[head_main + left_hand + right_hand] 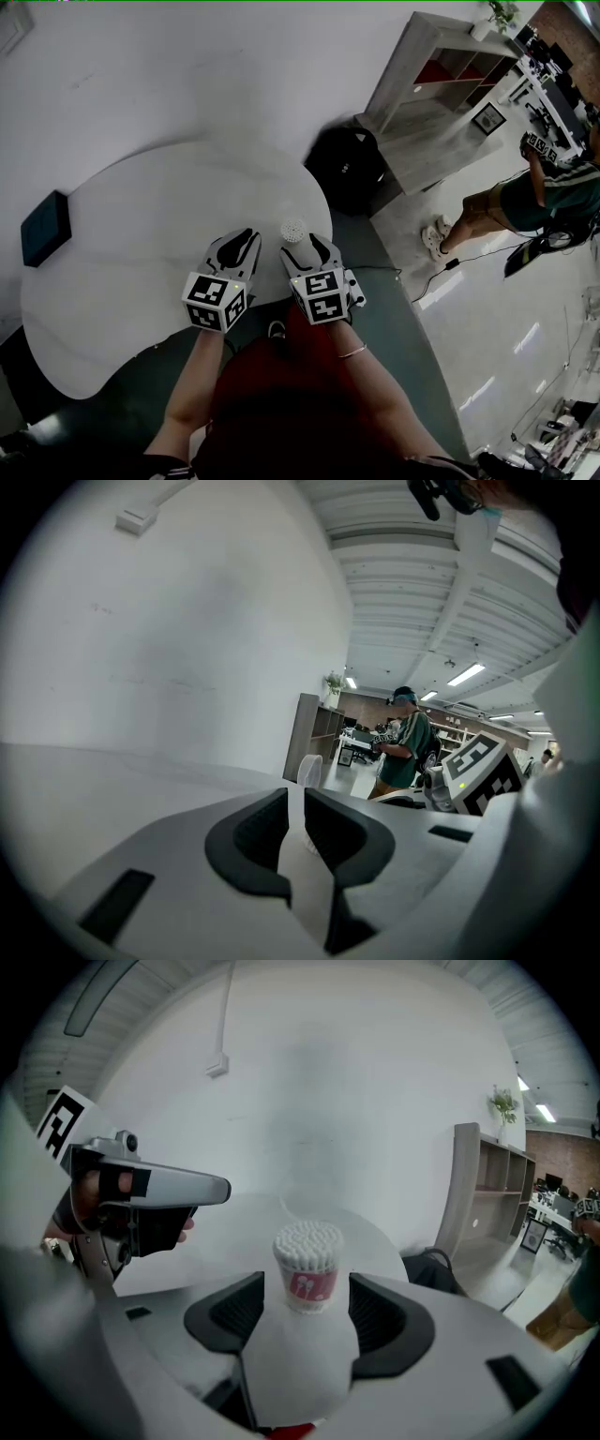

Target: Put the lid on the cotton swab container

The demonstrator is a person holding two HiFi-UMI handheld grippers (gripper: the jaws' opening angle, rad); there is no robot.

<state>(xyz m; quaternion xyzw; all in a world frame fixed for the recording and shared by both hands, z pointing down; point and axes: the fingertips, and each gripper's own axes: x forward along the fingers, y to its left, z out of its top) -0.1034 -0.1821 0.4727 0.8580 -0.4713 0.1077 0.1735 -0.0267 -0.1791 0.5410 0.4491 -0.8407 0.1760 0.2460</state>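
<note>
The cotton swab container (293,230) stands upright on the white table (141,281) near its right edge. It is a small clear tub with a pink label (307,1274), its top is uncovered and the swab heads show. My right gripper (307,249) (307,1290) is open around it, one jaw on each side and a small gap on both. My left gripper (242,242) (295,803) rests just to the left, with jaws shut and nothing seen between them. The container (309,769) shows beyond its tips. No lid is visible in any view.
A dark square box (45,228) lies at the table's far left. On the floor past the table's right edge sits a black round object (347,167), with a shelf unit (441,84) behind it. A person (530,197) stands farther right.
</note>
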